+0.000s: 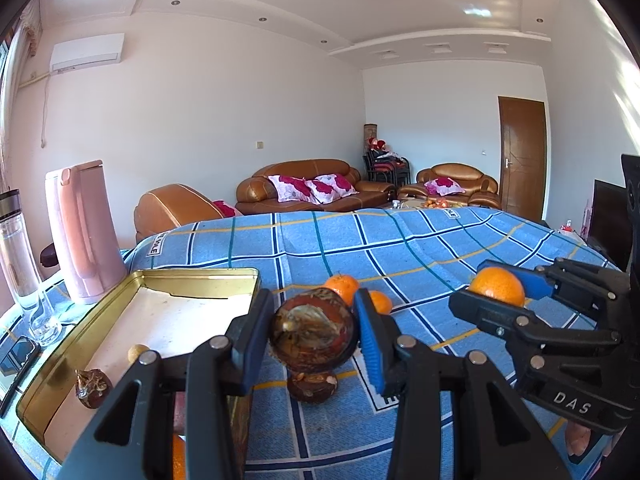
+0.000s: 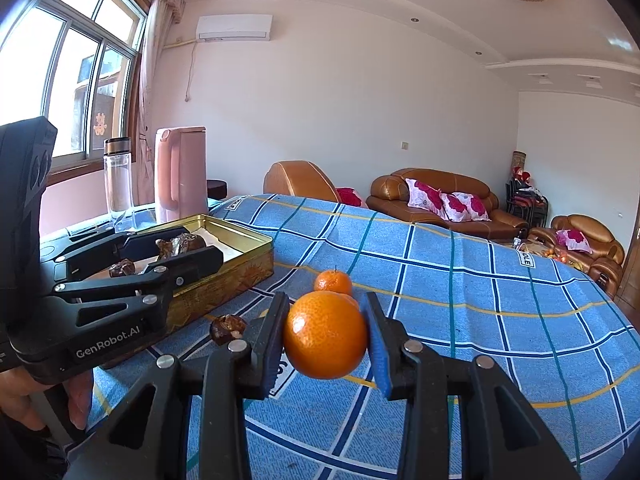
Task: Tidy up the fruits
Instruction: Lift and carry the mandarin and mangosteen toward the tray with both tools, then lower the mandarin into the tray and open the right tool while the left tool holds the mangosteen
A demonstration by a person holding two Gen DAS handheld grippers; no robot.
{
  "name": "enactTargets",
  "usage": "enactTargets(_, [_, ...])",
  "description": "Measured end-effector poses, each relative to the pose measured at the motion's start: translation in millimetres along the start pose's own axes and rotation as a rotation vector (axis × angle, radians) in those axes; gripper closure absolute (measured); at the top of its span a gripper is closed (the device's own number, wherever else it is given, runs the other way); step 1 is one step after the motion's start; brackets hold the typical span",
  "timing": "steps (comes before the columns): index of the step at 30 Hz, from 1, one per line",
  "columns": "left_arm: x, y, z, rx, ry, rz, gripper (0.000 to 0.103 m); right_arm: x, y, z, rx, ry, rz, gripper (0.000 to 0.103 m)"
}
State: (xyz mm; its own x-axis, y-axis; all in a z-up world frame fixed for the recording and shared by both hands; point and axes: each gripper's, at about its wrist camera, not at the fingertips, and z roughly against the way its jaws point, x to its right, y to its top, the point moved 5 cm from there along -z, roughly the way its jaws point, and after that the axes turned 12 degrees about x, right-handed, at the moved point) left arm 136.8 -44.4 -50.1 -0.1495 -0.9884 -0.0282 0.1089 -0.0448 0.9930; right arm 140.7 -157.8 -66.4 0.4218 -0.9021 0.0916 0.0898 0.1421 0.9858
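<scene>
Gripping a round, dark brown fruit point(image 1: 314, 330) with a mottled, glossy, scuffed skin, left claw point(image 1: 314, 332) closed on it, raised over the blue checked bench point(image 1: 420, 248) just beside the gold tin point(image 1: 200, 276). Clamped in the right claw point(image 2: 325, 336): a smooth, bright orange mandarin point(image 2: 325, 336), shiny highlight on its skin, held above the cloth. Lying on the bench beyond: a smaller mandarin with stem point(image 2: 333, 281). Sitting below the left claw: another brown fruit point(image 1: 313, 387). Resting inside the tin: one more brown fruit point(image 1: 93, 387) and a small pale round one point(image 1: 138, 353).
</scene>
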Motion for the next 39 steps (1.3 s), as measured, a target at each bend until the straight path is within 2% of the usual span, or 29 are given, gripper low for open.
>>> enactTargets(23, [-46, -4, 21, 0.003, 0.072, 0.027, 0.060, -51, 2, -22, -0.021, 0.096, 0.032, 0.064])
enactTargets(39, [-86, -9, 32, -0.012, 0.148, 0.045, 0.060, -85, 9, -35, -0.027, 0.162, 0.051, 0.064])
